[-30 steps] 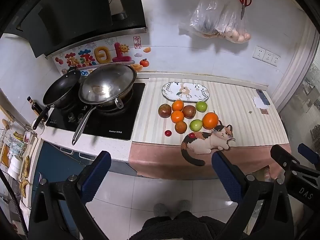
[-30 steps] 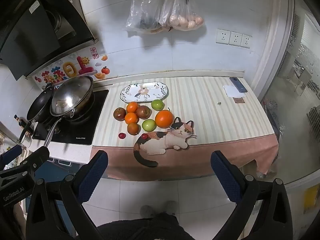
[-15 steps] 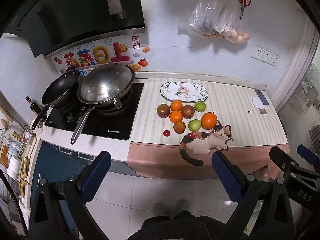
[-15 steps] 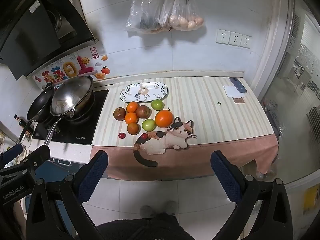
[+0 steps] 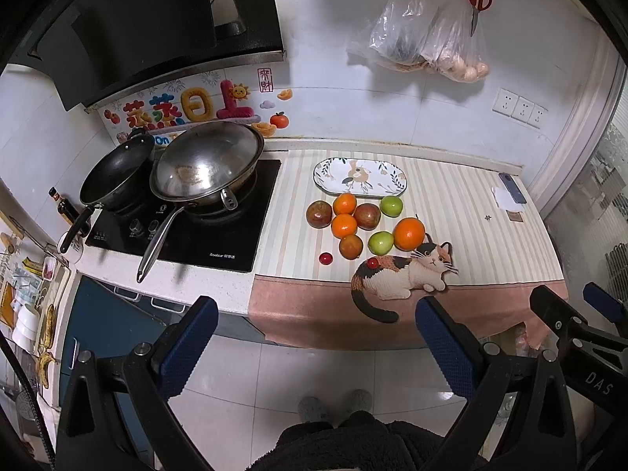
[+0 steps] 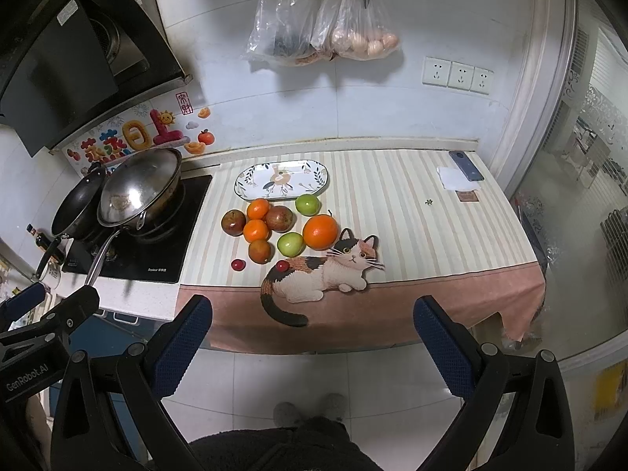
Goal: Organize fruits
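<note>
A cluster of fruit lies on the striped counter mat: a big orange (image 5: pixel 409 233) (image 6: pixel 320 231), two green apples (image 5: pixel 380 242) (image 6: pixel 291 244), small oranges (image 5: pixel 344 225) (image 6: pixel 256 230), dark red apples (image 5: pixel 318 214) (image 6: pixel 233 222) and two small red cherries (image 5: pixel 325 258) (image 6: pixel 238 264). An empty oval patterned plate (image 5: pixel 359 177) (image 6: pixel 282 180) sits just behind them. My left gripper (image 5: pixel 316 337) and right gripper (image 6: pixel 312 333) are both open and empty, held in front of the counter edge, well short of the fruit.
A steel wok (image 5: pixel 206 167) and a black pan (image 5: pixel 115 174) sit on the hob at left. A cat-shaped mat (image 6: pixel 318 274) lies at the counter front. A phone and paper (image 6: pixel 461 174) lie far right. Bags (image 6: pixel 322 35) hang on the wall.
Both views have shifted only slightly; the counter looks marginally nearer. Both grippers stay open and the fruit has not moved.
</note>
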`<act>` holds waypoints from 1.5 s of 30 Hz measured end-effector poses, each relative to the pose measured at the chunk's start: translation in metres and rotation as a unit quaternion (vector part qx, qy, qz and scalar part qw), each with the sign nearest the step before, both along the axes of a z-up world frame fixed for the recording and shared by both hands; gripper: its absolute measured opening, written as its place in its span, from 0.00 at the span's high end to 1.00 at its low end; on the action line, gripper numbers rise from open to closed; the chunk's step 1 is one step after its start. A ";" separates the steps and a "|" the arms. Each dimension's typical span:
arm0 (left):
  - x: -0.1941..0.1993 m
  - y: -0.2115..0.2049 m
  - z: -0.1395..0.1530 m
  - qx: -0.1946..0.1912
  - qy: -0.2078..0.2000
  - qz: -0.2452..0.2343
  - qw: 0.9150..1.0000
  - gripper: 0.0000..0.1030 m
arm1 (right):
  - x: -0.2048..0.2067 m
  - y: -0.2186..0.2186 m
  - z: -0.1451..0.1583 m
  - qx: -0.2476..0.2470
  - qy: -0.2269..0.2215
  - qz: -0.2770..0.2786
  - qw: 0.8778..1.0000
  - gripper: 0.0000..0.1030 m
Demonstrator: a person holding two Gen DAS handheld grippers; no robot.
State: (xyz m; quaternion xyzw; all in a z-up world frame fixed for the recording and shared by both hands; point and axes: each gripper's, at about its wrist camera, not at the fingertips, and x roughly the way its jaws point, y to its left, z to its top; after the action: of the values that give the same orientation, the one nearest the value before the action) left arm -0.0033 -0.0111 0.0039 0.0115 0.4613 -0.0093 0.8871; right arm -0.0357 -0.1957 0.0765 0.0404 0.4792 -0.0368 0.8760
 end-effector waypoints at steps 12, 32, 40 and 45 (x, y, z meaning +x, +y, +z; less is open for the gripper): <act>0.001 -0.003 -0.006 -0.002 0.001 -0.001 1.000 0.00 | -0.002 -0.001 0.000 -0.001 0.000 -0.001 1.000 0.00; -0.005 -0.010 -0.005 -0.005 0.002 -0.001 1.000 0.00 | -0.005 -0.002 0.002 0.000 -0.002 0.000 1.000 0.00; -0.005 -0.010 -0.005 -0.006 0.001 0.000 1.000 0.00 | -0.005 -0.002 0.003 -0.001 -0.003 0.000 1.000 0.00; -0.005 -0.009 -0.005 -0.006 0.001 -0.001 1.000 0.00 | -0.005 -0.002 0.003 0.000 -0.003 0.000 1.000 0.00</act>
State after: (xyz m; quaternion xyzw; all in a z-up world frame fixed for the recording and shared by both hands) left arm -0.0081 -0.0201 -0.0009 0.0068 0.4625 -0.0131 0.8865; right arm -0.0410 -0.1972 0.0796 0.0402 0.4766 -0.0369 0.8774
